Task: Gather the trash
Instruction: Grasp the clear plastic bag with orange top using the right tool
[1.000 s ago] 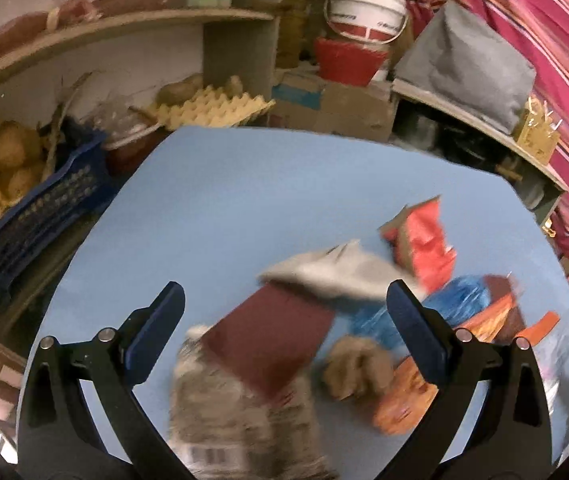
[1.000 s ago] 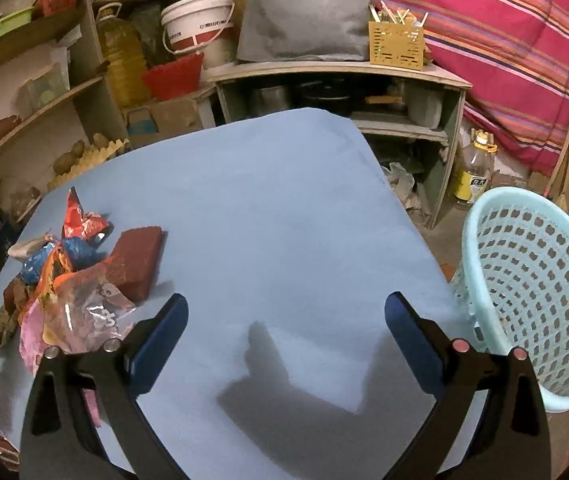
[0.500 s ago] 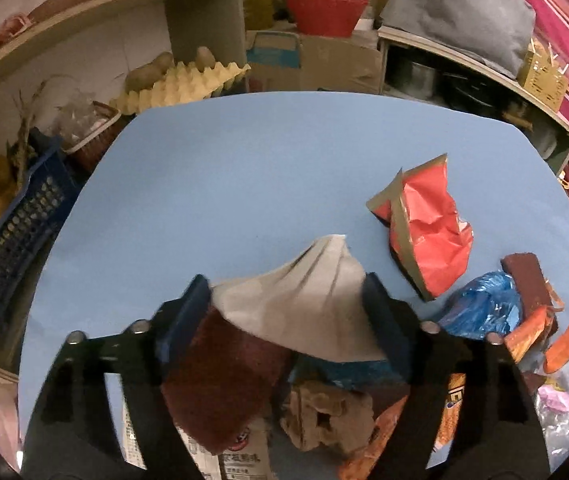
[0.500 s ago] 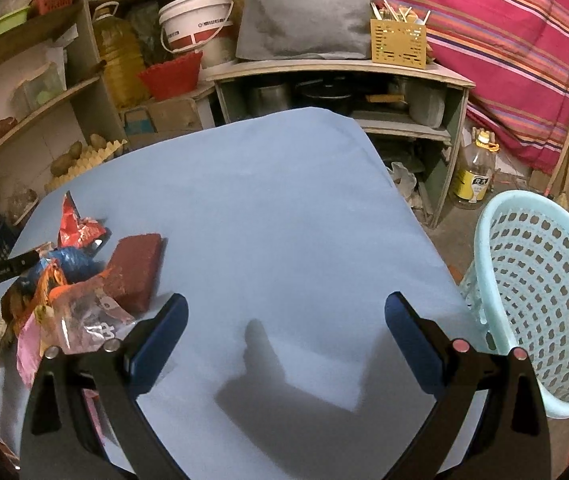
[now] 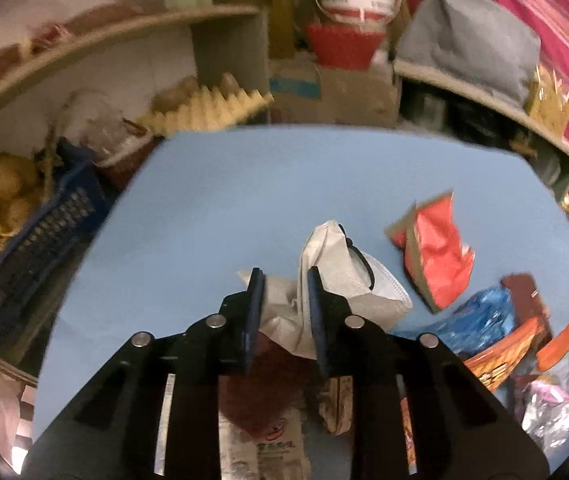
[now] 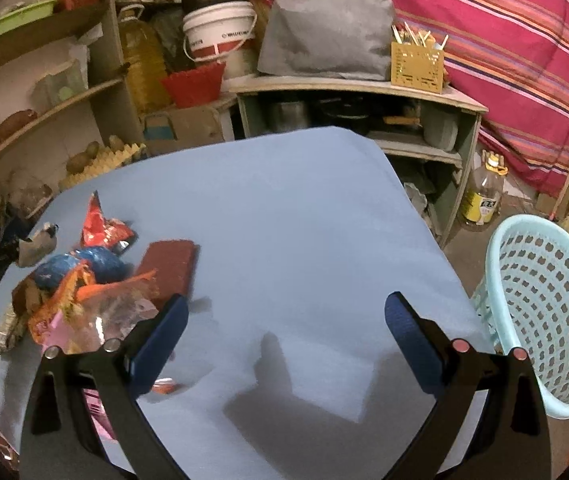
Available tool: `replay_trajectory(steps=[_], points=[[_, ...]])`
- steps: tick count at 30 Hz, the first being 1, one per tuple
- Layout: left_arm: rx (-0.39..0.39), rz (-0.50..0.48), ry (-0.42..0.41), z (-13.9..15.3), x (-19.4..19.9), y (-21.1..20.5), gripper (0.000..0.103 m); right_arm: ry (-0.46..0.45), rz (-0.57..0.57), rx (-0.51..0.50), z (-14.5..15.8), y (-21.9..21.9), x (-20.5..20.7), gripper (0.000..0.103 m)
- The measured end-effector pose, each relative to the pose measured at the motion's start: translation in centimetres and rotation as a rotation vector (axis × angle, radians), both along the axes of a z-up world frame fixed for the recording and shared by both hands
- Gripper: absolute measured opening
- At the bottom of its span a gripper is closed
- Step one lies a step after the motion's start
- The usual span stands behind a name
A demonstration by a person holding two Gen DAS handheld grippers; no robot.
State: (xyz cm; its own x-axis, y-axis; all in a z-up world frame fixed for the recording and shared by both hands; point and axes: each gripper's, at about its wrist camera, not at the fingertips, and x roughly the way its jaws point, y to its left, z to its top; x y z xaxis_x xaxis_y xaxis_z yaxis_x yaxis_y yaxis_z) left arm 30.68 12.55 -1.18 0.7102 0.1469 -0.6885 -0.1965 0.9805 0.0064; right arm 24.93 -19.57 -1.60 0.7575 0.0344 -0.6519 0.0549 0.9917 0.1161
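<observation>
Left hand-held gripper (image 5: 282, 290) closing on crumpled grey face mask (image 5: 340, 280) over blue surface (image 5: 244, 200), right hand-held gripper (image 6: 286, 312) spread wide, empty, wrappers (image 6: 84, 276) nearby, basket (image 6: 540, 300) beside surface

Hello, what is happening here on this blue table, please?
A person is collecting trash with a handheld gripper in each hand. The left gripper is closing its jaws on a crumpled grey-white face mask at the edge of a pile of wrappers on the blue table. The right gripper is open and empty above bare table. A light blue basket stands beside the table, on the right.
</observation>
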Motion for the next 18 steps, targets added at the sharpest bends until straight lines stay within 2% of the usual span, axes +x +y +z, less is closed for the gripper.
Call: replay_trajectory(steps=[6,12,18], points=[[0.024,0.049,-0.125,3.0,-2.7,-0.2,0.021,-0.015,0.042,0.012,0.3,1.2,-0.3,0.097],[0.063,0.022,-0.132,3.0,-3.5,-1.6,0.021,-0.011,0.134,0.008,0.4,4.3,-0.6,0.097],[0.108,-0.012,-0.122,2.4,-4.0,-2.9,0.021,0.051,0.170,-0.029,-1.1,6.7,-0.1,0.097]])
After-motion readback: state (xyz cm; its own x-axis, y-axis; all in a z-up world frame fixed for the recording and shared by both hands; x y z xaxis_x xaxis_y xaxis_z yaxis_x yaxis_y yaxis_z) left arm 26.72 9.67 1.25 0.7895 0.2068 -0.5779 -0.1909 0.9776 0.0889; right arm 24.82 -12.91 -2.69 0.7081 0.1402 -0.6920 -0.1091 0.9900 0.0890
